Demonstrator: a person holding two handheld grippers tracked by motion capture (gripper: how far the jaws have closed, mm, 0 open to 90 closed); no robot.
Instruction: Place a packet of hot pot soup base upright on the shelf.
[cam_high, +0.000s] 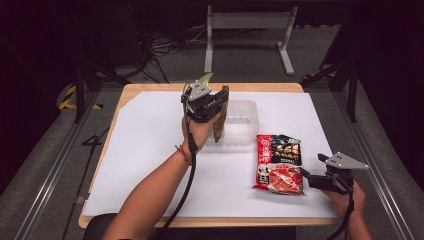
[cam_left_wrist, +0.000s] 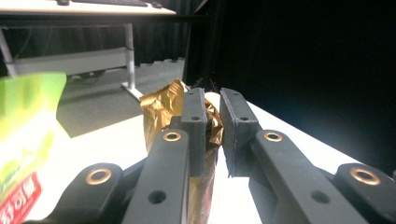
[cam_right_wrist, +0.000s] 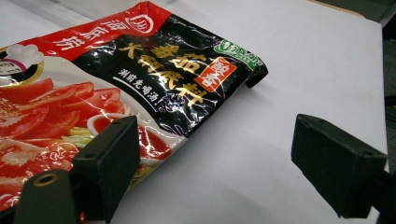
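Packets counted: three, namely one gold-brown foil packet (cam_left_wrist: 161, 109), one red and black soup-base packet (cam_high: 279, 163), and one green packet (cam_left_wrist: 25, 135).
Containers counted: one clear plastic tub (cam_high: 245, 112) on the white sheet (cam_high: 150, 150).
Grippers counted: two, one in each hand.
Foil packet look: crinkled, shiny, gold-brown, narrow and hanging long end down.
Foil packet place: it hung over the near left edge of the tub, between the jaws.
Left gripper (cam_left_wrist: 212, 119): jaws close together with a narrow gap; the foil lay against one jaw, and whether the other pressed on it could not be told.
Tub contents: nothing could be made out inside through its clear walls.
Soup-base packet: flat on the sheet, right of the tub, printed with tomato slices and gold lettering.
Right gripper (cam_right_wrist: 238, 154): jaws spread wide, low at the packet's right edge, gripping nothing.
Green packet: close beside the left gripper, bright green with a red label.
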